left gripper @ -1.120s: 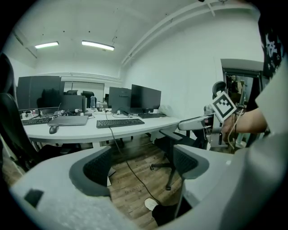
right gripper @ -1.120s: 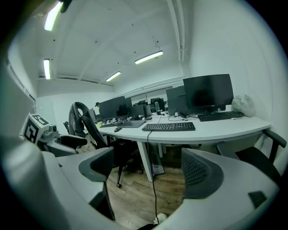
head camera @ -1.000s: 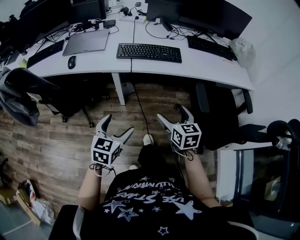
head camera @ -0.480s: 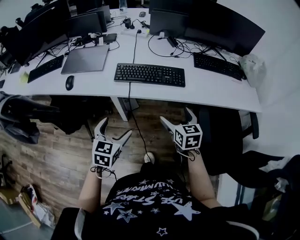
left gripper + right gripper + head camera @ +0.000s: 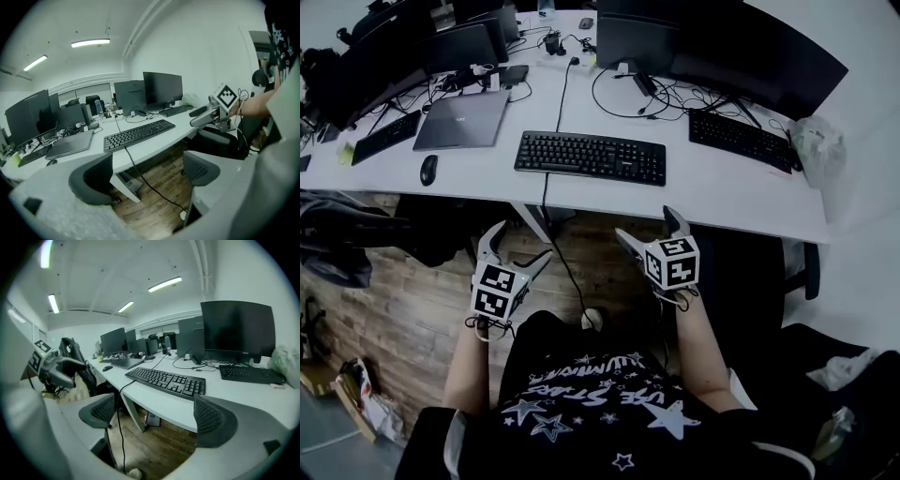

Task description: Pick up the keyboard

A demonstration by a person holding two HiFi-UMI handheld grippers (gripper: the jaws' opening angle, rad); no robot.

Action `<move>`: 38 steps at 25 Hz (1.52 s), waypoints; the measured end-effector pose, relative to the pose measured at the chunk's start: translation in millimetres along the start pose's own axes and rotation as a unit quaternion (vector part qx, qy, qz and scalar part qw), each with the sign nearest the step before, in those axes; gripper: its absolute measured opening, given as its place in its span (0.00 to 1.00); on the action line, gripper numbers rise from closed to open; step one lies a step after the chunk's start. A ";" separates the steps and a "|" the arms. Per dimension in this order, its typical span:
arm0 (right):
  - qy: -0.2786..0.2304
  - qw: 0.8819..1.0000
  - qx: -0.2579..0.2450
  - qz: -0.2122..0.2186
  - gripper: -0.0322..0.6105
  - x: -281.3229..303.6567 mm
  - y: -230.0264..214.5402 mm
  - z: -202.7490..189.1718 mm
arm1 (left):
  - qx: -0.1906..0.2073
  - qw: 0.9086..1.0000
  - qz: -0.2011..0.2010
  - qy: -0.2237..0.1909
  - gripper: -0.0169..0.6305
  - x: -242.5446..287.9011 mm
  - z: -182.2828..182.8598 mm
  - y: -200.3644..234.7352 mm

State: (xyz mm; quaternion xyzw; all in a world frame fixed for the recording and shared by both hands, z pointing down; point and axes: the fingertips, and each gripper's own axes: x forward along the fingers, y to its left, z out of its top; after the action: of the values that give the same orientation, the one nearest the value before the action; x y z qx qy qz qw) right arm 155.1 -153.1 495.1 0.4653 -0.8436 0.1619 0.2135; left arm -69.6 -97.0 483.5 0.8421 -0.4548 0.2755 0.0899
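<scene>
Keyboard: we see the keyboard (image 5: 590, 157) lying flat on the white desk (image 5: 712, 192), near its front edge, at twelve o'clock from both grippers and well apart from them.
Around it: a closed grey laptop (image 5: 461, 119) sits at ten o'clock from it, a dark mouse (image 5: 428, 170) at nine, a second keyboard (image 5: 739, 141) at two, and dark monitors (image 5: 722, 52) at one.
In the way: the desk's front edge lies between us and the keys. The black cable (image 5: 561, 253) drops over that edge at six o'clock and runs down between the grippers to the wood floor (image 5: 394, 319).
Shapes and surfaces: a long, flat, black slab of rows of keys; a smooth matt desktop; plank flooring.
Left gripper: the left gripper (image 5: 520, 242) has its jaws wide apart, with nothing between them.
Right gripper: the right gripper (image 5: 648, 225) has just been opening; its jaws stand wide, with nothing between them.
</scene>
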 end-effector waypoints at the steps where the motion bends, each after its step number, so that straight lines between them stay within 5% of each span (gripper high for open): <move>1: 0.016 1.000 -0.016 0.016 0.83 4.4 2.8 -2.3 | 0.003 1.000 -0.005 0.006 0.74 3.1 1.0 -0.8; 4: 0.047 0.997 -0.050 0.046 0.83 19.2 9.7 -5.4 | 0.017 0.999 -0.019 0.023 0.74 11.2 1.2 0.2; 10: 0.082 0.988 -0.131 0.019 0.83 48.8 -5.8 -2.4 | 0.026 0.998 -0.049 0.034 0.74 36.5 7.1 18.5; 13: 0.109 0.978 -0.178 0.022 0.83 62.5 -12.4 1.2 | 0.066 0.995 -0.063 0.049 0.74 58.0 12.0 33.4; 18: 0.143 0.963 -0.227 0.031 0.83 92.6 -35.6 20.2 | 0.169 0.973 -0.115 0.108 0.74 100.6 6.8 61.0; 24: 0.161 0.956 -0.244 0.031 0.83 136.3 -63.5 43.3 | 0.202 0.957 -0.163 0.131 0.74 148.4 20.5 94.2; 33: 0.273 0.913 -0.295 0.075 0.84 183.9 -81.1 32.6 | 0.340 0.894 -0.217 0.195 0.74 201.5 16.2 135.5; 38: 0.315 0.886 -0.323 0.110 0.87 202.8 -86.6 29.8 | 0.316 0.901 -0.239 0.175 0.74 221.8 34.5 145.9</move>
State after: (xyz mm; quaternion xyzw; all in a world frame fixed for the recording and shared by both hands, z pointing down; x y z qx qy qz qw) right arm 126.2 -356.9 579.6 0.1991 -0.7836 0.0404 0.5871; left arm -79.1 -353.0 561.4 0.8477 -0.1062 0.5183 -0.0396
